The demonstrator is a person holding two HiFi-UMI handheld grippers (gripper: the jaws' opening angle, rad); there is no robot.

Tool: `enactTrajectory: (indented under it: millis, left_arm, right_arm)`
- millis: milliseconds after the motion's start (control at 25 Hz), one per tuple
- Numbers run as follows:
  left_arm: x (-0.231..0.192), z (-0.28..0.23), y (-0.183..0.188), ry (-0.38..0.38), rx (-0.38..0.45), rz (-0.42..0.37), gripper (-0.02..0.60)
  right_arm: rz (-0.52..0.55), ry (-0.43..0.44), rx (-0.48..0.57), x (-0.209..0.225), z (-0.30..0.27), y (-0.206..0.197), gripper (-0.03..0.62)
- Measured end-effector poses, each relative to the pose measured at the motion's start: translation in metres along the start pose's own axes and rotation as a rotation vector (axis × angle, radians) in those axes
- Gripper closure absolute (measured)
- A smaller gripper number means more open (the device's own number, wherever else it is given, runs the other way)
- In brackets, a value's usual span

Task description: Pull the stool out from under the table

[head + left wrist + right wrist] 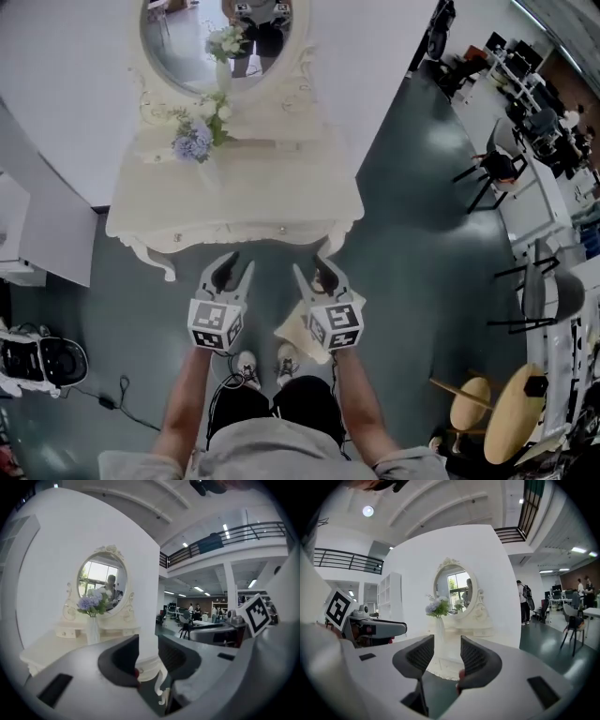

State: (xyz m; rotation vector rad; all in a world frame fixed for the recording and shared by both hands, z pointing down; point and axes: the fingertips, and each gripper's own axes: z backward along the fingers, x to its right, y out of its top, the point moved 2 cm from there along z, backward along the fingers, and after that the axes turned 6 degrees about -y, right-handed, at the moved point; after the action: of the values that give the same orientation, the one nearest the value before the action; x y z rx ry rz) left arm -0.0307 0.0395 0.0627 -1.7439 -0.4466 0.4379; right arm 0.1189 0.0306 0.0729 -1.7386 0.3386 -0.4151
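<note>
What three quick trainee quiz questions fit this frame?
1. True or false: the left gripper is shut on the vase.
2. What stands on the table below the mirror? A) a vase B) a lamp C) a laptop
3. How do the right gripper's jaws stand, and what is between them?

Key:
1. False: its jaws are apart and empty, in front of the table.
2. A
3. Apart, with nothing between them.
</note>
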Motion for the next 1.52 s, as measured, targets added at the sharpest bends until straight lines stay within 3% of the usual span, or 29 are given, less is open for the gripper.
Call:
enactTrajectory:
  millis: [400, 720, 1520]
  left_arm:
    - [-0.035, 0.096, 0.038, 0.170, 0.050, 0.019, 0.518]
    - [-0.062, 0.140, 0.041, 0.285, 0.054, 0.023, 0.578]
    - [-0.087, 0.134, 0.048, 0.309, 0.049, 0.010, 0.578]
  right_arm:
    - [0.047, 0.082, 0.059, -0.076, 0.010, 0.052, 0.493]
    - [0.067, 0.137, 0.069, -0.114, 0.003, 0.065, 0.551]
    - [0.069, 0.147, 0.101, -0.121, -0.024, 0.080, 0.580]
